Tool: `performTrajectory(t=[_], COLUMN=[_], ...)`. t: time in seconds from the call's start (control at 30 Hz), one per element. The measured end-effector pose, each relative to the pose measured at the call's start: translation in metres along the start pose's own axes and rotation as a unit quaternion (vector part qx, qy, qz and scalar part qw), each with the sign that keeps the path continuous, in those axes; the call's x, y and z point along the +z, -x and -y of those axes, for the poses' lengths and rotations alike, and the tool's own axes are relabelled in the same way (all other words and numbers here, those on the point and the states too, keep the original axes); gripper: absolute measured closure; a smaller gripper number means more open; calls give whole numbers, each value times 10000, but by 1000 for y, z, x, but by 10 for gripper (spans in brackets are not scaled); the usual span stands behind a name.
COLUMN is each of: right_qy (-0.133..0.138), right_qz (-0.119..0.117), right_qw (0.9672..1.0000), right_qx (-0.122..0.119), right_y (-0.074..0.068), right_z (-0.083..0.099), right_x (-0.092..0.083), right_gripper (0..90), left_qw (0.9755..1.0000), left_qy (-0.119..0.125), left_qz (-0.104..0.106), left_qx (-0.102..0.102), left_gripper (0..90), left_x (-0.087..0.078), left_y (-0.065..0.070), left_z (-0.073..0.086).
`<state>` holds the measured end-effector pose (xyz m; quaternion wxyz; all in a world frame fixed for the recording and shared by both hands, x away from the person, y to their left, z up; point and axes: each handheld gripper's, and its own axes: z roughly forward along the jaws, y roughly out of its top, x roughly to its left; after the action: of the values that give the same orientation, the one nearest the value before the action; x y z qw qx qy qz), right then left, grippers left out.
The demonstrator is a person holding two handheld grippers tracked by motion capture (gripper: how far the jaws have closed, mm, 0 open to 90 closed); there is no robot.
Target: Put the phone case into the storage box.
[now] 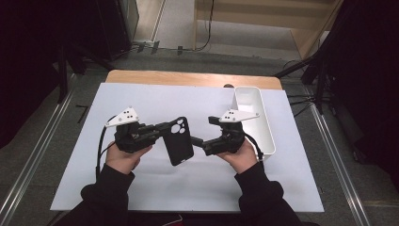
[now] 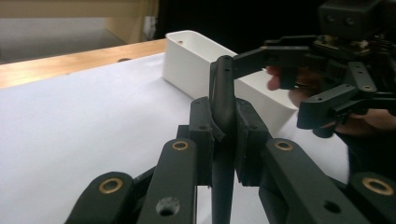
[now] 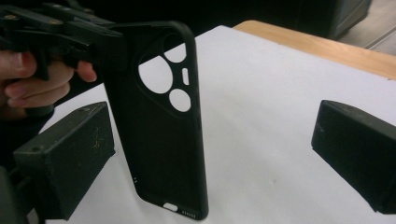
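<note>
Phone case [image 1: 178, 141]: clamped by left gripper [image 1: 162, 128], mid-sheet.
Right gripper [image 1: 200, 134]: jaws wide, beside it.
Bin [image 1: 268, 136]: right edge (contents unclear).

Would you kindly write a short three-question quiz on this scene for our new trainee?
1. True or false: the left gripper is shut on the black phone case.
2. How do the right gripper's jaws stand? A) wide open, B) clamped on the case, C) shut on nothing.
3. Fill in: the white bin sits on the ___ paper sheet, beside the person's right hand.

Key: 1 true. 2 A; the case stands between the pads, which are apart from it. 3 white.
</note>
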<state>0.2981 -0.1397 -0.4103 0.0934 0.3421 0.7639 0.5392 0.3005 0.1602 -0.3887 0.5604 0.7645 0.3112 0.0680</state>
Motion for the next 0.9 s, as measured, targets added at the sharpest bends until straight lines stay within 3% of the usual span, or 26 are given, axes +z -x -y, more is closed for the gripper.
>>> performTrajectory(t=[0.1,0.33,0.9], right_qy=[2,80,197], right_qz=[98,330,742], right_qw=[9999,9994,9970], right_qx=[52,42,46], right_y=[-2,-9,-28], right_z=[2,5,10], right_x=[3,8,18], right_gripper=[0,0,0], left_qw=[9998,9986,9973], left_qy=[87,81,133], left_qz=[-148,-524,-697], left_qx=[-51,64,-182], left_gripper=[794,794,794], left_x=[-1,-2,1], left_y=[0,6,8], left_z=[-1,-2,-3])
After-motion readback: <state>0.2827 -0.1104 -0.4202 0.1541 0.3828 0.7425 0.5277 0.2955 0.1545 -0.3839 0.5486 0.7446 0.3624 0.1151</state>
